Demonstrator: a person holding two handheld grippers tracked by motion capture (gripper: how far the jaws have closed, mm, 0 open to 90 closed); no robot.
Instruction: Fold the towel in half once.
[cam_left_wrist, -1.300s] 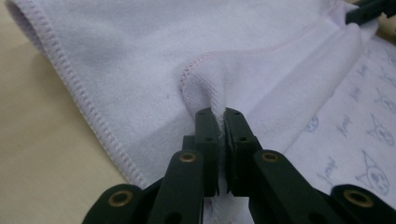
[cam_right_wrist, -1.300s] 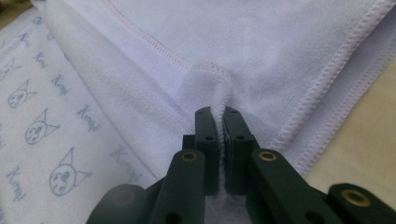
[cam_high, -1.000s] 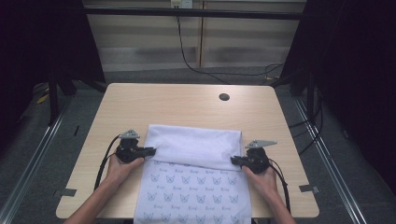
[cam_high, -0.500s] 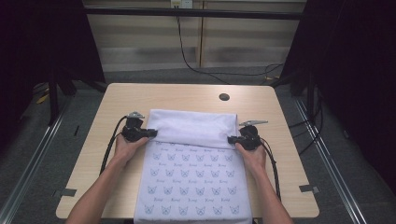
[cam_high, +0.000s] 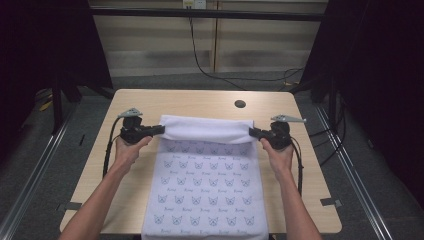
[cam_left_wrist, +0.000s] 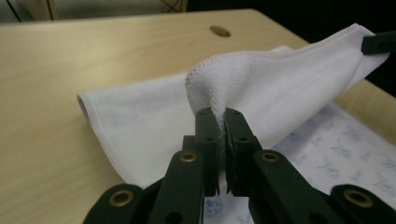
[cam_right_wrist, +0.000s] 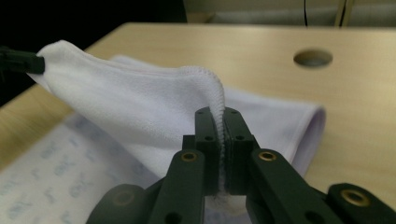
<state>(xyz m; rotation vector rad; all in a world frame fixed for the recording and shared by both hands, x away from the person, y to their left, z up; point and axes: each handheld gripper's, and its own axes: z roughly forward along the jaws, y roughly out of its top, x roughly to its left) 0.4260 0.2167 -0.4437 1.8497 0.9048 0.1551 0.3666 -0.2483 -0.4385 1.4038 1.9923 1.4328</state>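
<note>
A white towel (cam_high: 205, 175) printed with small blue animal faces lies on the wooden table (cam_high: 190, 102), its near end hanging over the front edge. Its far end is folded over, plain white side up, and lifted off the table. My left gripper (cam_high: 161, 130) is shut on the left corner of that lifted edge, and my right gripper (cam_high: 252, 132) is shut on the right corner. In the left gripper view the hemmed towel (cam_left_wrist: 261, 93) bunches between the closed jaws of the left gripper (cam_left_wrist: 223, 140). The right gripper view has the towel's hem (cam_right_wrist: 140, 107) pinched by my right gripper (cam_right_wrist: 222, 140).
A round cable hole (cam_high: 240, 104) sits in the table beyond the towel, also seen as the hole (cam_right_wrist: 313, 58) ahead of the right gripper. Bare wood lies left, right and behind the towel. Dark curtains and a black cable (cam_high: 200, 55) are past the far edge.
Both grippers have risen and moved away from the person, carrying the towel's folded edge farther across the table. More of the printed side now lies uncovered.
</note>
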